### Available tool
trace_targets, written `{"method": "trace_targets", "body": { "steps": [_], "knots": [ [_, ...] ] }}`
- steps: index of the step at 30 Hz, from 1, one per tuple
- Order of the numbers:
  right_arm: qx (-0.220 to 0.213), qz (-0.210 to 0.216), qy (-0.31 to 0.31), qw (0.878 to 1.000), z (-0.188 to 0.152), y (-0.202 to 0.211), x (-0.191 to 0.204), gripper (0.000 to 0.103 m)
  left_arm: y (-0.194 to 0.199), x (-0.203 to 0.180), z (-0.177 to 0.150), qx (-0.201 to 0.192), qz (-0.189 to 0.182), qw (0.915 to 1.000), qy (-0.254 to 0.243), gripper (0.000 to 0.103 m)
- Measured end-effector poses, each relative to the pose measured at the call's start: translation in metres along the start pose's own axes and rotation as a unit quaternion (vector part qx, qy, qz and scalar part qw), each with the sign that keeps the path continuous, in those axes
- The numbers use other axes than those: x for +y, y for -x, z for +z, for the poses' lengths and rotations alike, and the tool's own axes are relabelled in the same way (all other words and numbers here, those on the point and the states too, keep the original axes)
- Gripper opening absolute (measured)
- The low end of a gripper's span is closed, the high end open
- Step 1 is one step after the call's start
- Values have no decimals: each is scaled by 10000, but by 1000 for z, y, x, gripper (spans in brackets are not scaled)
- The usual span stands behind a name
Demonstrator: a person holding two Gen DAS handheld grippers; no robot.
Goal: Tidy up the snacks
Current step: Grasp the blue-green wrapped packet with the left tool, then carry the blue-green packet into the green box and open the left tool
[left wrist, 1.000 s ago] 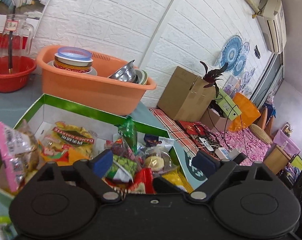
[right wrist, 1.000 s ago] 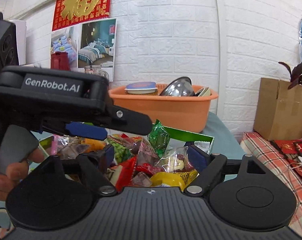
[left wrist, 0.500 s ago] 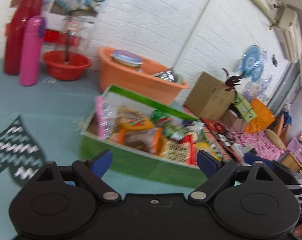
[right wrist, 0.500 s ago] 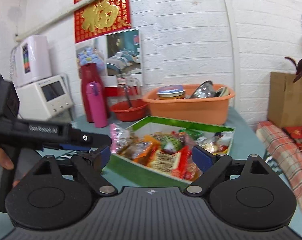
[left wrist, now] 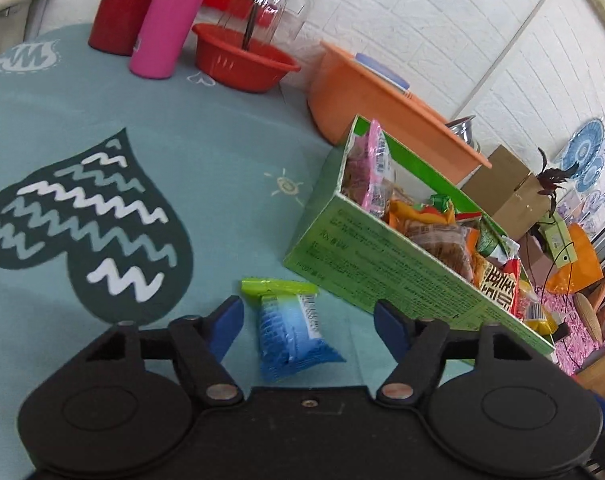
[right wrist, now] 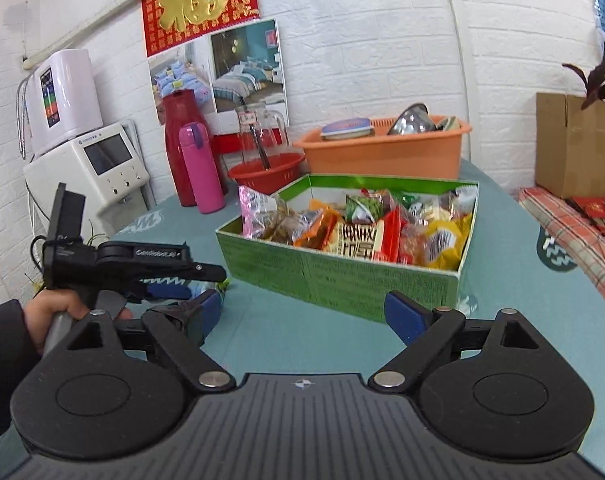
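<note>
Between the blue pads of the left gripper (left wrist: 307, 316) a small snack packet (left wrist: 290, 330) is seen lying flat on the teal tablecloth (left wrist: 206, 160); its body is blue fading to pale blue, with a white label strip down one side and a crimped lime-green end pointing away from the camera. The jaws are closing, yet gaps are visible on both sides of the packet and it is not gripped. The right gripper (right wrist: 302, 314) is held with its fingers wide apart over bare cloth, nothing between them. Just beyond the packet a green cardboard box (left wrist: 386, 268) is crowded with assorted wrapped snacks. Farther back, an orange plastic tub (left wrist: 366, 108), a red bowl (left wrist: 242, 64) and a pink flask (left wrist: 168, 20) are ranged along the white brick wall.
</note>
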State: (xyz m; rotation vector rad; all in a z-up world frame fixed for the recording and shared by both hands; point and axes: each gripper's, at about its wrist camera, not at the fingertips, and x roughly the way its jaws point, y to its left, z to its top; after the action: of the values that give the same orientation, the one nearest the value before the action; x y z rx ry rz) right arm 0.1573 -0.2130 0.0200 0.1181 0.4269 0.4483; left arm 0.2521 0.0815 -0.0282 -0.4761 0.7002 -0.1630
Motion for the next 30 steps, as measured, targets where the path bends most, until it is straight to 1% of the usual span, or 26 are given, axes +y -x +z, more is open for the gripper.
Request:
{"method": "trace_targets", "body": {
  "steps": [2, 3, 4, 7, 11, 12, 13, 15, 16, 17, 19, 20, 21, 22, 25, 26, 27, 30],
  "knots": [
    [90, 46, 3, 9999, -4, 0, 0, 103, -1, -1, 1, 38, 29, 10000, -9, 57],
    [118, 86, 6, 9999, -6, 0, 1, 103, -3, -1, 0, 146, 0, 9999, -15, 17],
    [146, 143, 12, 9998, -9, 0, 1, 103, -3, -2, -2, 255, -68, 9996, -41, 7],
    [260, 310, 51, 9992, -15, -1, 5, 103, 5, -12, -16, 379, -186, 9989, -187, 8],
    [489, 462, 121, 9977, -27, -6, 12, 103, 21, -31, -50, 801, -784, 9934, -227, 9],
    [557, 507, 143, 9971, -30, -8, 13, 103, 25, -35, -57, 853, -902, 9920, -243, 13],
    [648, 553, 174, 9962, -34, -11, 15, 103, 30, -38, -62, 862, -1003, 9909, -247, 13],
    [773, 567, 183, 9952, -41, -16, 19, 103, 36, -41, -67, 819, -1059, 9908, -212, 15],
    [823, 578, 186, 9948, -43, -18, 20, 103, 38, -42, -67, 823, -1092, 9904, -218, 18],
    [862, 595, 191, 9943, -45, -20, 22, 103, 40, -44, -67, 825, -1095, 9903, -231, 20],
    [930, 654, 196, 9933, -47, -24, 25, 103, 42, -48, -67, 805, -987, 9914, -306, 35],
    [949, 671, 189, 9930, -48, -25, 26, 103, 42, -50, -68, 792, -903, 9921, -351, 39],
    [956, 676, 188, 9929, -49, -27, 27, 103, 42, -52, -68, 780, -818, 9928, -396, 45],
    [970, 663, 186, 9929, -50, -28, 28, 103, 41, -56, -68, 771, -755, 9931, -453, 48],
    [1027, 600, 191, 9927, -53, -33, 29, 103, 39, -63, -70, 799, -703, 9925, -595, 49],
    [1058, 579, 189, 9925, -53, -35, 30, 101, 39, -64, -71, 806, -694, 9923, -631, 49],
    [1071, 572, 192, 9924, -54, -36, 31, 100, 38, -65, -72, 808, -677, 9922, -668, 49],
    [1024, 532, 227, 9931, -54, -38, 33, 100, 36, -68, -73, 831, -646, 9918, -721, 49]
  ]
}}
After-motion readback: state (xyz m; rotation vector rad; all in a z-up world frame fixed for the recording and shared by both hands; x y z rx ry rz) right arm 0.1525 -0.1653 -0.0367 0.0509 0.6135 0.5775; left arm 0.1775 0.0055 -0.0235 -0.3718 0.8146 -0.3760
